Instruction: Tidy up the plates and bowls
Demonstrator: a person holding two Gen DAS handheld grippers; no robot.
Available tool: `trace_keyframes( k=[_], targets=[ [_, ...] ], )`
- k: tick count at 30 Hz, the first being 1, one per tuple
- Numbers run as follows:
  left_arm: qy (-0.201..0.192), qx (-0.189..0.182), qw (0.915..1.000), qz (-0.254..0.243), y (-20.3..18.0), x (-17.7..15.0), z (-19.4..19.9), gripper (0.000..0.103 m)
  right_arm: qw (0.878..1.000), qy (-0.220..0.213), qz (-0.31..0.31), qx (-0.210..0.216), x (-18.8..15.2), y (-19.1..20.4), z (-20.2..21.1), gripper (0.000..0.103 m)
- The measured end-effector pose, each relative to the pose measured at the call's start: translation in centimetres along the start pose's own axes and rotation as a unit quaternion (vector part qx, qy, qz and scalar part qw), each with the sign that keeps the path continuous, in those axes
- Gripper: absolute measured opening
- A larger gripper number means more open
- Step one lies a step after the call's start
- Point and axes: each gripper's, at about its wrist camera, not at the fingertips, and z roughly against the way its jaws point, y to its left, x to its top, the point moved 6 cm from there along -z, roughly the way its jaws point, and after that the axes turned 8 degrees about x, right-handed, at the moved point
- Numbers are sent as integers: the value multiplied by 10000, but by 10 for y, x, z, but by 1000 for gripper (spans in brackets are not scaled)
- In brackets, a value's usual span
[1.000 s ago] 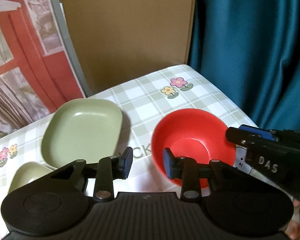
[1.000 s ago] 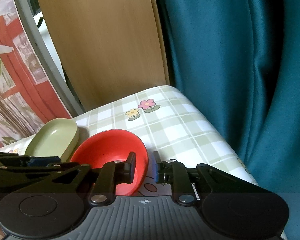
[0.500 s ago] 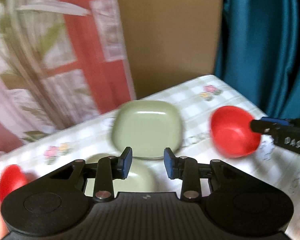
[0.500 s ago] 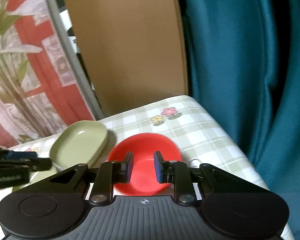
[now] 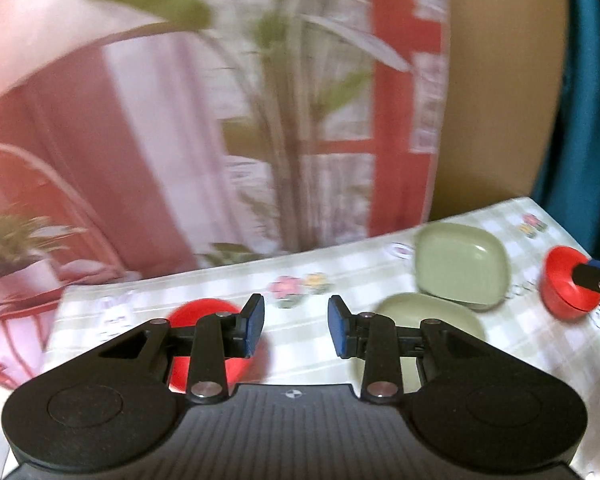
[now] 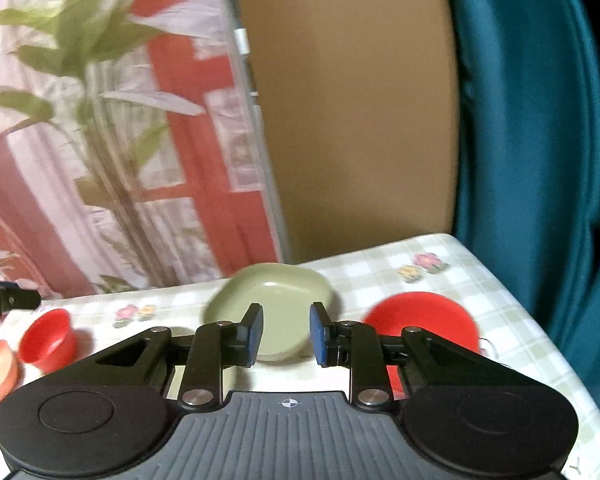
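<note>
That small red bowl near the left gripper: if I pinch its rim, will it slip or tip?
The small red bowl looks smooth and glossy, so a rim pinch may slip. It seems thin, probably light plastic, so a nudge would likely slide it on the checked tablecloth. Its base looks narrower than its rim, so it may tip.

I hold my left gripper (image 5: 296,326) above the checked tablecloth (image 5: 300,348), its jaws apart with nothing between the blue pads (image 5: 255,325). My right gripper (image 6: 286,334) hangs above the same tablecloth, jaws also parted and gripping nothing. From the left wrist view, my right gripper's tip shows at the tablecloth's far right end.
</note>
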Motion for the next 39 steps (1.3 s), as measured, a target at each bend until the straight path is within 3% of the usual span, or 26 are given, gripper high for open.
trace_keyframes(
  k=[16, 22, 34, 39],
  targets=[
    [70, 494, 9964, 688, 128, -32, 1, 38, 9967, 436, 436, 537, -12, 112, -39, 24],
    [-17, 729, 9962, 474, 151, -49, -6, 38, 9942, 622, 371, 793, -14, 145, -65, 24],
    [171, 417, 9935, 1045, 177, -59, -53, 39, 9863, 997, 884, 970, -22, 206, -126, 24],
    [159, 423, 9949, 901, 165, -62, -78, 45, 9814, 1098, 1144, 1084, -28, 229, -150, 24]
  ],
)
